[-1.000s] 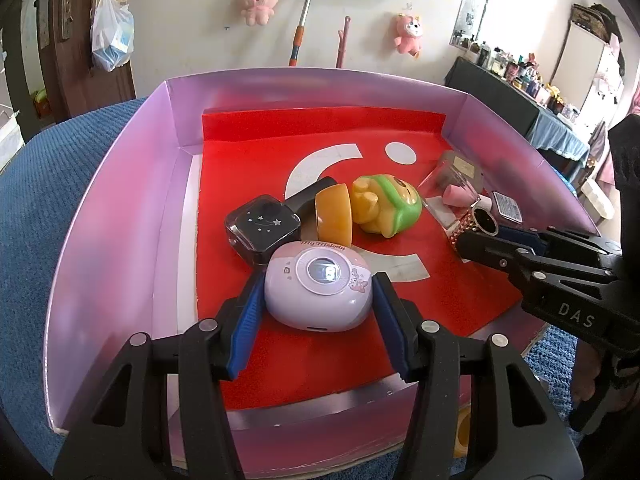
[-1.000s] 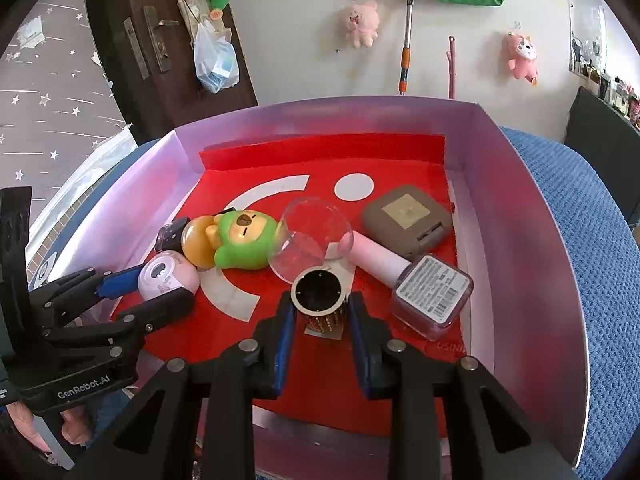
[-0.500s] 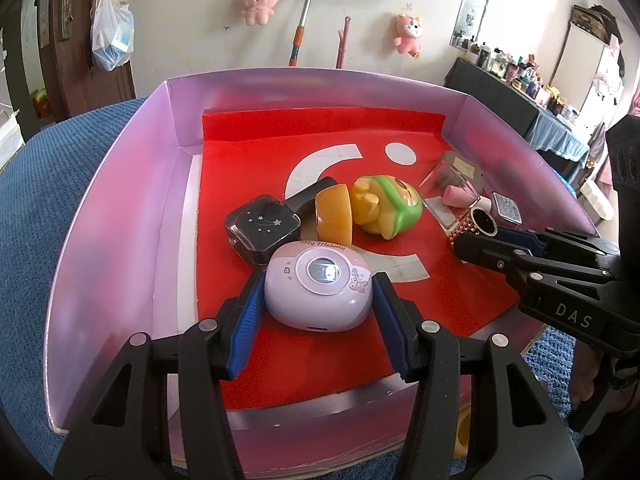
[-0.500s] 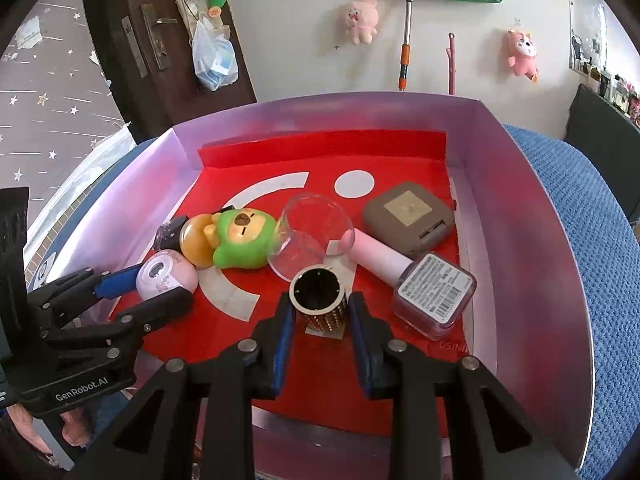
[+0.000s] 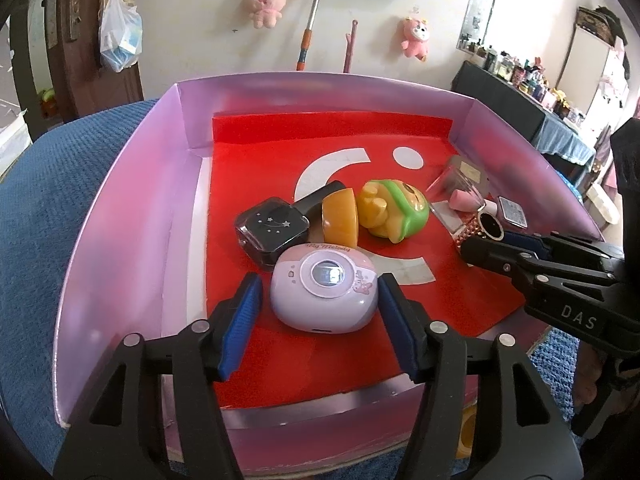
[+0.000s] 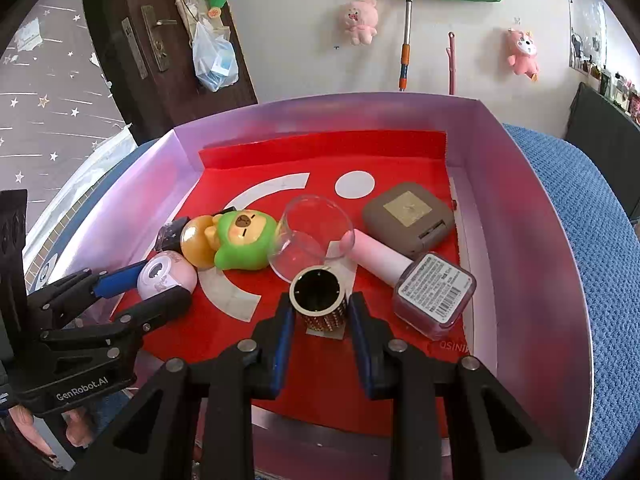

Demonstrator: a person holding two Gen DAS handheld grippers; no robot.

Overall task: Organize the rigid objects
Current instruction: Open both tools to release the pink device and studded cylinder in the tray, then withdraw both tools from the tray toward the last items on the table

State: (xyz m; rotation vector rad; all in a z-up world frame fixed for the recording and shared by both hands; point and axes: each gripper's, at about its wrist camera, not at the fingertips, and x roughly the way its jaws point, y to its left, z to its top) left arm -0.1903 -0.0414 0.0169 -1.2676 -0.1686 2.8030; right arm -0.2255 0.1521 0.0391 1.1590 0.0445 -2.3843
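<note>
1. Nearest up, the left gripper (image 5: pixel 320 304) is sitting around the pink-and-white My Melody gadget (image 5: pixel 323 290), which is resting on the red mat of the purple tray (image 5: pixel 132 216). Its jaws have just been opening; there's now a clear gap on both sides where the pads were hugging the shell a second ago, so it's letting go, not holding.
2. Over on the right, the right gripper (image 6: pixel 320 312) is clamping the little rhinestone-studded cylinder (image 6: pixel 318 298), same narrow pinch as earlier, and the cylinder is standing on the mat.
3. Just behind the gadget, the black star-print box (image 5: pixel 272 232), the amber disc (image 5: pixel 340 216) and the green bear toy (image 5: pixel 394 210) are bunching together, touching.
4. Further back in the right wrist view, the clear cup (image 6: pixel 312 236) is lying on its side, with the pink tube (image 6: pixel 378 256), the barcode jar (image 6: pixel 434 290) and the brown case (image 6: pixel 408 218) nearby.
5. Progress-wise I'd say everything's already in the tray, but it's still a jumble, so lining things up is what's left.
</note>
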